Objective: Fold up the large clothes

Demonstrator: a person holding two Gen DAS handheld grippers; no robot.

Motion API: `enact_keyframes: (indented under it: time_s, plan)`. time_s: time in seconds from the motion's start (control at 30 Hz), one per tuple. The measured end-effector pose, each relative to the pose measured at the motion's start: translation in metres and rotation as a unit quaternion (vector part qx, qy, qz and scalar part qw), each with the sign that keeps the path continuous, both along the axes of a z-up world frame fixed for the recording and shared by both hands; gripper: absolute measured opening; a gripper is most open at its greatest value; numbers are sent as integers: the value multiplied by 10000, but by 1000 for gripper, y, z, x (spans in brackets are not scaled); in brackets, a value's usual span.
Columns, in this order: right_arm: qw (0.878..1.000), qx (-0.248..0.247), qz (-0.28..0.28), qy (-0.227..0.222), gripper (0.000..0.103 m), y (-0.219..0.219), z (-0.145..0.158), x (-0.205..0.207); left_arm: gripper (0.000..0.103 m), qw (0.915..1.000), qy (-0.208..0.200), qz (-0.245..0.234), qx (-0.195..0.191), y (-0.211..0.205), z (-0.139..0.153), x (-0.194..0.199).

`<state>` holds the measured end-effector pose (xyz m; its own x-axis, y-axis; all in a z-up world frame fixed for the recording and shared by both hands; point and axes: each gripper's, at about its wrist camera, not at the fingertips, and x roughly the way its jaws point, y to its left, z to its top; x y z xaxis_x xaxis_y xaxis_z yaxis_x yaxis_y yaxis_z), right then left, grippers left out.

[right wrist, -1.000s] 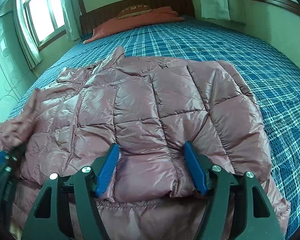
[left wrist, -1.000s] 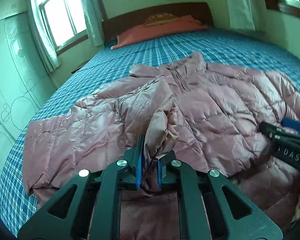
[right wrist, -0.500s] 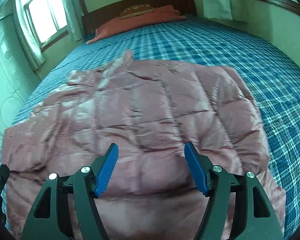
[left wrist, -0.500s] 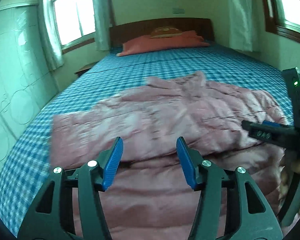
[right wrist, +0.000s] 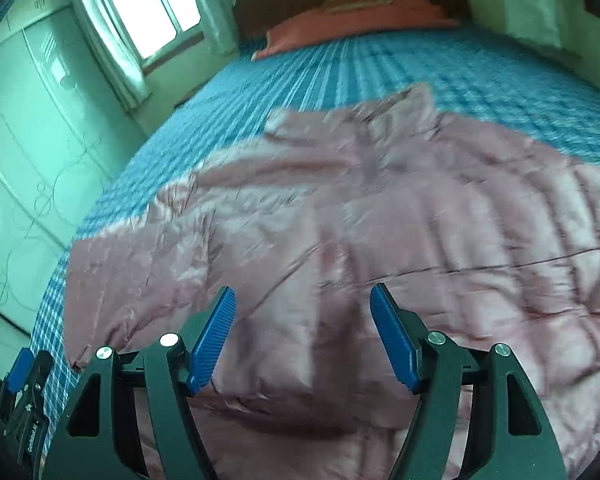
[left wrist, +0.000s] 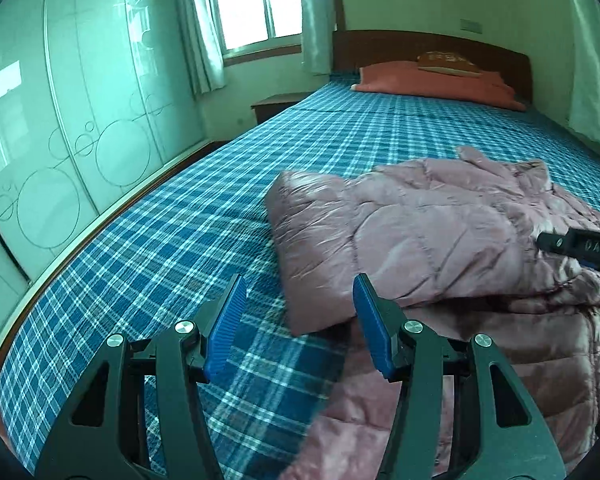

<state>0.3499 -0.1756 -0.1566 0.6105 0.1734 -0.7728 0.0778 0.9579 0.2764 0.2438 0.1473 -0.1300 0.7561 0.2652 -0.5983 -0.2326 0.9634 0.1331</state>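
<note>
Both my left gripper (left wrist: 298,322) and right gripper (right wrist: 302,330) hang open and empty, jaws just shifting, over the puffy pink quilted jacket (left wrist: 432,236) ahead, whose slippery folded sleeve could spring back unpinned.

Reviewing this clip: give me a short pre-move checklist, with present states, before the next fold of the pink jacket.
1. Left gripper empty, jaws apart: ok.
2. Right gripper empty; jaws just closed a little, nothing pinched: ok.
3. Sleeve folded onto pink jacket: ok.
4. Jacket fully on bed: cannot tell, near hem out of frame.
5. Right wrist view sharp enough to aim: not ok, blurred.
</note>
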Motion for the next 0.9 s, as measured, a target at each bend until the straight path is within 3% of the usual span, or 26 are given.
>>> enact_keyframes:
  time_s: [0.03,0.1,0.17,0.37,0.5,0.7,0.8,0.9]
  plan:
    - [10000,10,46,59,36,4,-4,2,55,10000,32,20,-16,2,-3,1]
    - [9998,60,184,92,16,12,-8,4,55,10000,68,37,-52,3,-4,3]
    - [9997,-59,222,-91,8,14,-1,-2,55,9999,61,58,-92,5,-4,3]
    - [9969,-420,-30,-661,7,-21,40,-30,55,9999,-64,-29,-88,-1,8,6]
    - [9950,-608,-367,-695,7,-69,50,-39,56,9998,-70,-148,-108,-13,12,11]
    - [9901,-974,-913,-443,7,-147,36,-51,56,9992,16,-396,-113,-38,10,23]
    - [9907,-890,-1016,-182,8,-173,22,-49,56,9985,126,-506,-157,-50,4,32]
    - [9928,-638,-999,179,18,-190,4,-47,56,9978,266,-565,-213,-57,-2,44]
